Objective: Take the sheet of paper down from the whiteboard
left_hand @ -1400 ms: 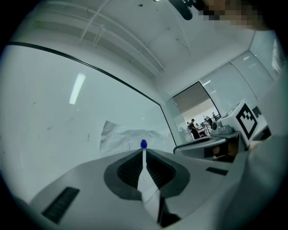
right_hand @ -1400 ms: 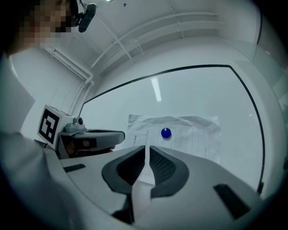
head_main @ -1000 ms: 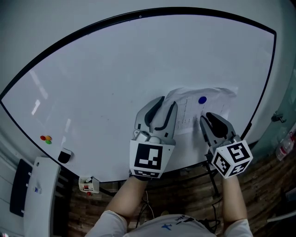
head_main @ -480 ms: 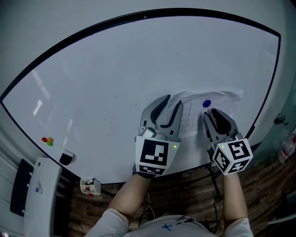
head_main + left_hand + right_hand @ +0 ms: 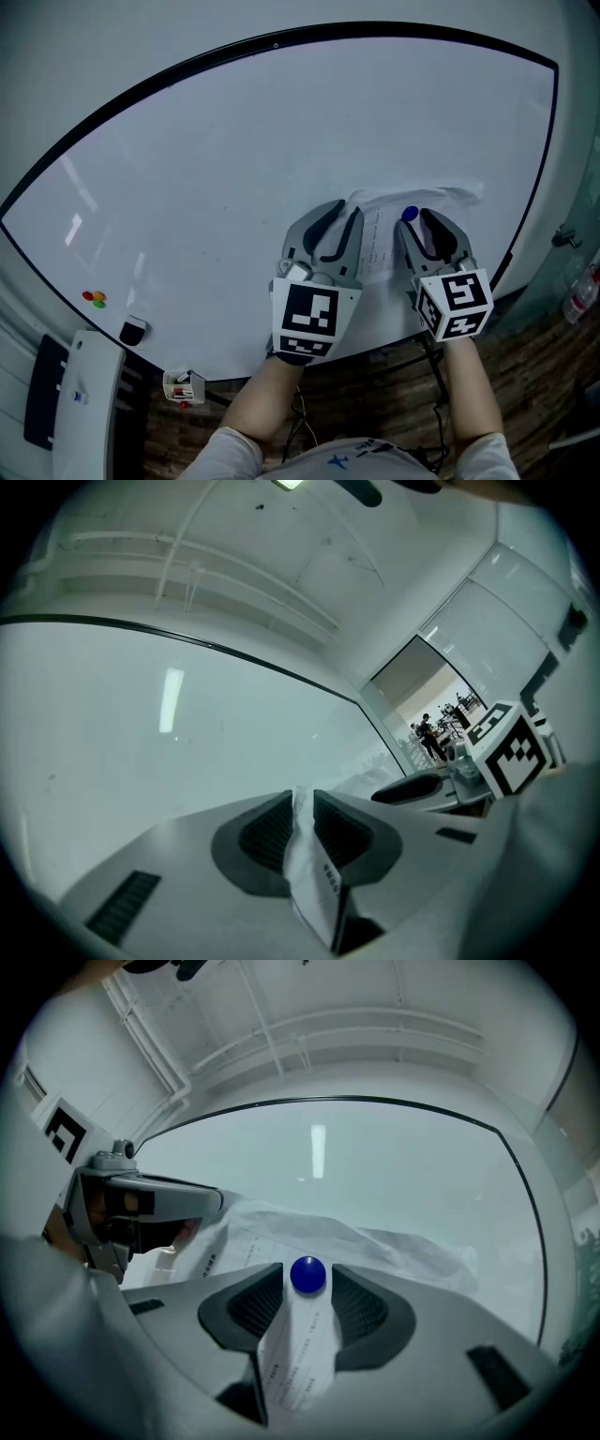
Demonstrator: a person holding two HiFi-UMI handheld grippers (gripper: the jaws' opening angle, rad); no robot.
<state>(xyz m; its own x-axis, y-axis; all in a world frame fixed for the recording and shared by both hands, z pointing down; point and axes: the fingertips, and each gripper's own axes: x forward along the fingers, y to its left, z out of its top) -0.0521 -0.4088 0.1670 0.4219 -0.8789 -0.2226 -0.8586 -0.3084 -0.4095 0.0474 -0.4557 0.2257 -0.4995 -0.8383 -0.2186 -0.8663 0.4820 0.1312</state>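
Observation:
A crumpled white printed sheet of paper [image 5: 380, 242] hangs on the whiteboard [image 5: 234, 159], pinned by a round blue magnet [image 5: 410, 215]. My left gripper [image 5: 342, 211] is at the sheet's left edge. In the left gripper view its closing jaws [image 5: 303, 803] pinch a fold of the sheet [image 5: 314, 874] between the pads. My right gripper [image 5: 415, 220] points at the board, jaws opening. In the right gripper view the magnet [image 5: 307, 1275] sits between its fingertips [image 5: 307, 1288] with a thin gap on each side, and the sheet [image 5: 281, 1232] lies behind.
Red, yellow and green magnets [image 5: 94, 298] and a dark eraser [image 5: 132, 330] sit at the board's lower left. A small box of markers [image 5: 183, 382] rests below the frame. A white appliance [image 5: 80, 403] stands far left, a bottle [image 5: 583, 286] far right.
My right gripper has moved up the sheet to the blue magnet and spread its jaws around it. The left gripper has stayed at the sheet's left edge and narrowed its jaws.

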